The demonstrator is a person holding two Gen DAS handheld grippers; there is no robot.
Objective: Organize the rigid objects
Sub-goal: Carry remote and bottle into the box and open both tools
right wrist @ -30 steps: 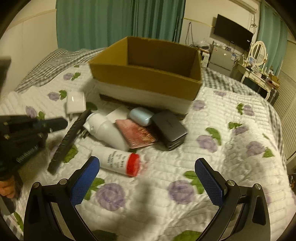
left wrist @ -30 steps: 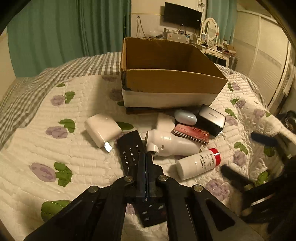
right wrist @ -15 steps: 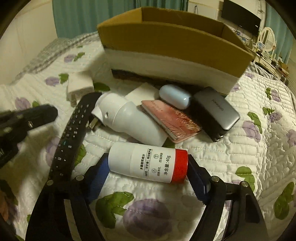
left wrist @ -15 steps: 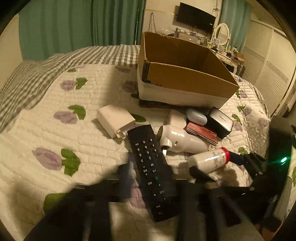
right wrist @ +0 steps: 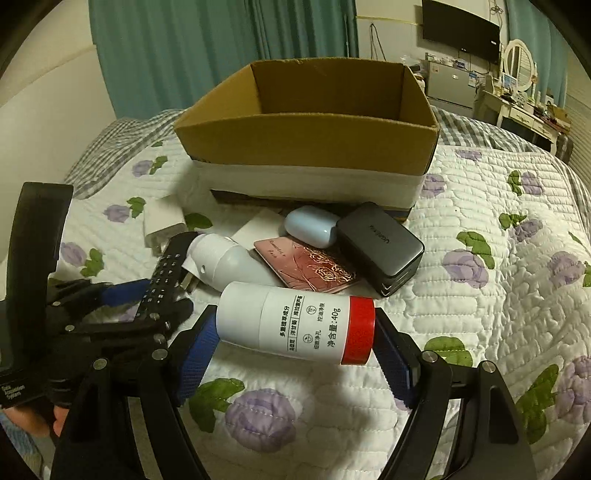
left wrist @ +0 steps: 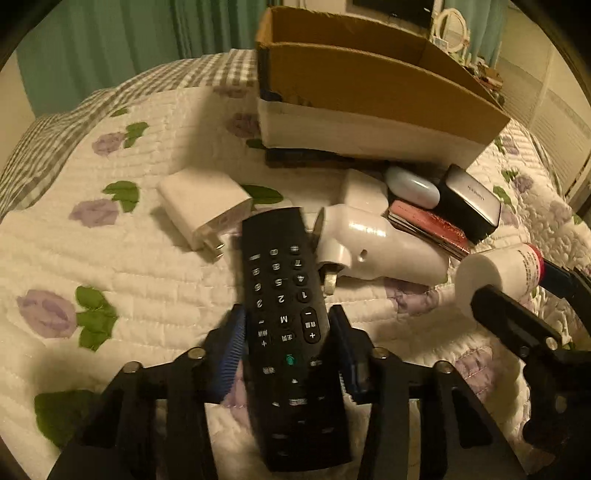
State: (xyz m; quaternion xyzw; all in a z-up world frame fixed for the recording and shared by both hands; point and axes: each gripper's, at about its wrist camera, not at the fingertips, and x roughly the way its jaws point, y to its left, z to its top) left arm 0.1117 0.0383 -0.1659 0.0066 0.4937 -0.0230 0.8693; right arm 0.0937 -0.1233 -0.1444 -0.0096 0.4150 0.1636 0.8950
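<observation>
Both grippers are closed on something. Left gripper (left wrist: 288, 354) has its blue pads against the two long edges of the black remote (left wrist: 286, 306), which points toward the box with its far end close to the white charger (left wrist: 199, 206) and the white shaver-like device (left wrist: 376, 247). Right gripper (right wrist: 295, 343) holds the white bottle with the red cap (right wrist: 295, 325) endwise, one pad on its base and one on the cap; the bottle looks slightly raised above the quilt, though I cannot be sure.

Sorting seems barely begun: what shows of the cardboard box (right wrist: 306, 147) interior looks empty, though its floor is hidden behind the near wall. Waiting in front of it are the charger, the white device, a pink case with gold roses (right wrist: 310, 269), a pale blue earbud case (right wrist: 310, 229), a dark grey power brick (right wrist: 380, 247) and a flat white piece (right wrist: 258, 225) tucked under the heap.

Everything lies on a bed with a white quilt (right wrist: 480, 295) printed with purple flowers and green leaves, over a grey checked cover (left wrist: 55, 140). Teal curtains (right wrist: 207, 55) hang behind, and a wall-mounted television (right wrist: 461, 22) and a dressing table with a round mirror (right wrist: 517, 70) stand at the right.
</observation>
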